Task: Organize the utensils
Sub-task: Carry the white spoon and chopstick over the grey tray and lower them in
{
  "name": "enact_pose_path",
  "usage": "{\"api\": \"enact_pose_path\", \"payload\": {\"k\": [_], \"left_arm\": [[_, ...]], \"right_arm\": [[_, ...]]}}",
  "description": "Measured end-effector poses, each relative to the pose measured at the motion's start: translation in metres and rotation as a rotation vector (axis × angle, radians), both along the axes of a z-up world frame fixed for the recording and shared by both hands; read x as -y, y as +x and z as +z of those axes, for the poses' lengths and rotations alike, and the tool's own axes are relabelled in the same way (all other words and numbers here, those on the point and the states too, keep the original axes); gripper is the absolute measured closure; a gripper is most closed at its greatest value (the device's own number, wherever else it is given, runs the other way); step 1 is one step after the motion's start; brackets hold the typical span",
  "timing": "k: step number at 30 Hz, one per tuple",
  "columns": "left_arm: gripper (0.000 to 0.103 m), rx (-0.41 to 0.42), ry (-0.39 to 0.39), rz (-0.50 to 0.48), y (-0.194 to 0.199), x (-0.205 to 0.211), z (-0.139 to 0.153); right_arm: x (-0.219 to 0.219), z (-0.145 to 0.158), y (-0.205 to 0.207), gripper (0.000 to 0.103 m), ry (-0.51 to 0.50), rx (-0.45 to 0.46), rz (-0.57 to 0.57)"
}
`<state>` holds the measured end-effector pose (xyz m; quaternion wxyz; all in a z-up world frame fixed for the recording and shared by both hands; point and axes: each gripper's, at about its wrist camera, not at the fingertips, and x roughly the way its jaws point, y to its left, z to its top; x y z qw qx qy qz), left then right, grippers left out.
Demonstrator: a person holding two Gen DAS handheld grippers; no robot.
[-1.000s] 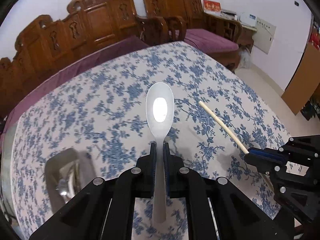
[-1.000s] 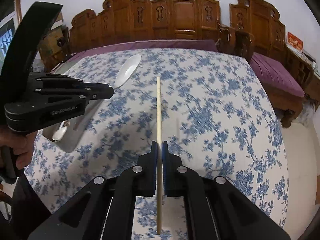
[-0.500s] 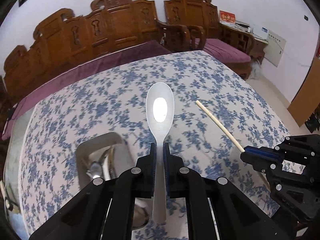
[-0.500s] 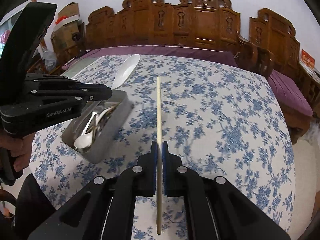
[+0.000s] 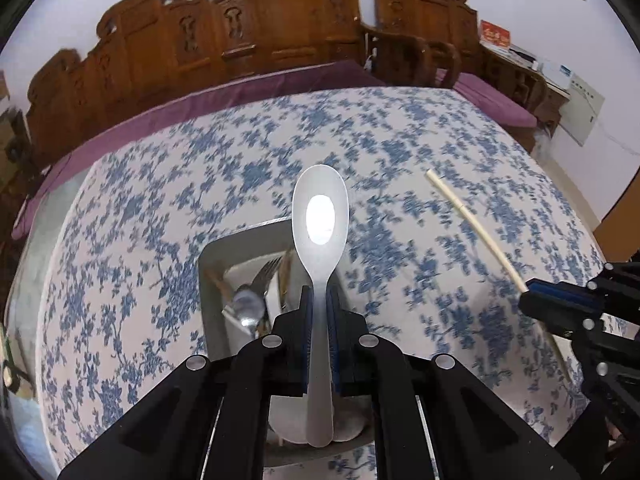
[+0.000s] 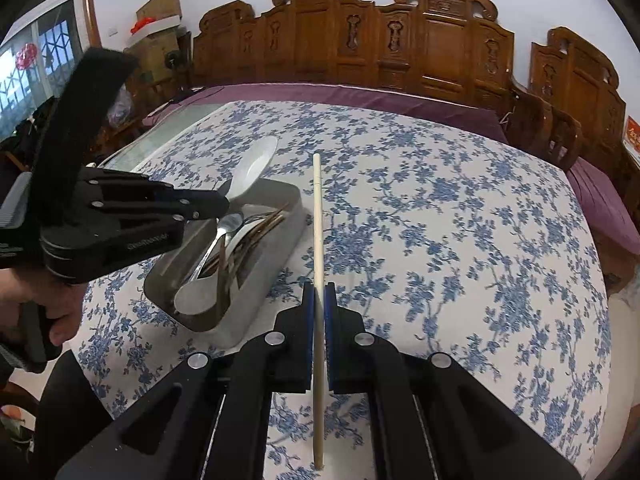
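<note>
Nearest us in the left wrist view, the left gripper is clamped on the handle of a white spoon. The spoon's bowl points away from us, face up, with a bright glare spot in it. The handle end sticks back toward the camera past the pads.

In the right wrist view, the right gripper is clamped on a pale chopstick. It runs straight away from us, with a good length behind the pads too. We also see this chopstick in the left view, slanting up and left from the right gripper at the right edge.

Just beyond and below the left gripper sits a steel utensil tray on the table. It holds a metal spoon, a fork and some brown sticks, probably chopsticks, blurred. The white spoon hangs in the air over the tray's far end, not touching it. The pale chopstick is just right of the tray, also held above the cloth.

At the left edge of the right view we see a person's hand gripping the left gripper's handle.

The table carries a white cloth with blue flowers. Beyond it stands a carved wooden bench with purple cushions, then a white wall.
</note>
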<state>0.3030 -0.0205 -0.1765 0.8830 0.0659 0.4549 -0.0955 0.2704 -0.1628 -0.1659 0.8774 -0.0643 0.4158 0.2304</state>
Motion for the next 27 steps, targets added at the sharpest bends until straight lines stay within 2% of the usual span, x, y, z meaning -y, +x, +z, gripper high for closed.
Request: {"api": "enact_pose_path", "payload": {"k": [10, 22, 25, 27], "left_arm": [[0.097, -0.076, -0.018, 0.058, 0.018, -0.03, -0.042], [0.096, -0.084, -0.072, 0.073, 0.027, -0.046, -0.052], [0.083, -0.064, -0.087, 0.081, 0.024, -0.053, -0.047], [0.081, -0.049, -0.09, 0.09, 0.019, -0.059, -0.042]], "right_arm": [[-0.025, -0.011, 0.007, 0.097, -0.007, -0.025, 0.032], [-0.051, -0.021, 0.017, 0.097, -0.029, -0.042, 0.058], [-0.058, -0.022, 0.02, 0.097, -0.029, -0.045, 0.064], [-0.063, -0.023, 0.022, 0.097, -0.032, -0.047, 0.07]]}}
